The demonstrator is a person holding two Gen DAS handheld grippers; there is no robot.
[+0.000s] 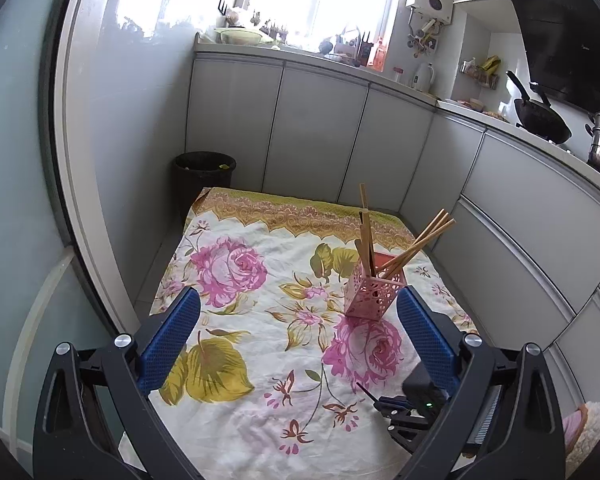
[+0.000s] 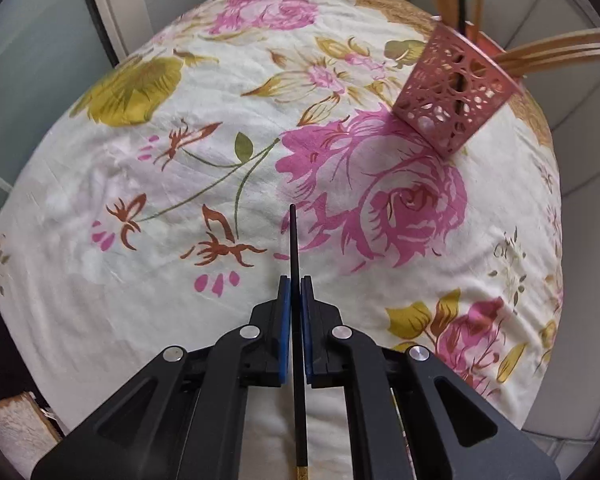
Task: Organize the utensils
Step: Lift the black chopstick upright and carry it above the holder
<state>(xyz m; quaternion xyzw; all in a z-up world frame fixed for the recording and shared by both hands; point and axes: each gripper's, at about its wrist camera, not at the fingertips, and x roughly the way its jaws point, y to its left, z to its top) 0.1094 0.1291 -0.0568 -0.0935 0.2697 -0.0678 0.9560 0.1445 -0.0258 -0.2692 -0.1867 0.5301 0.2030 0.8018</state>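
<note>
The left gripper (image 1: 298, 312) hangs over the near-left part of the table (image 1: 228, 420), its blue ribbed fingers (image 1: 168, 344) spread wide with nothing between them, aimed across the flowered cloth (image 2: 140, 200) that covers the top. The right gripper (image 2: 296, 280) has its fingers pressed narrow around a black chopstick (image 2: 293, 236), a thin straight rod whose long axis runs along the fingers, the dark tip pointing forward and a gold-banded end trailing back toward the camera. From that tip the pink holder (image 2: 452, 92) lies ahead and to the right, well apart, standing on the far right side of the cloth. So the right gripper is plainly the nearer one to do the drop (the left sits idle on the other side). The holder is a square plastic cup, wider at the rim, with lacy cut-out walls. Pale wooden chopsticks (image 1: 416, 246) already lean out of its open top in two loose bunches. I judge the chopstick will need tipping upright before it goes in
</note>
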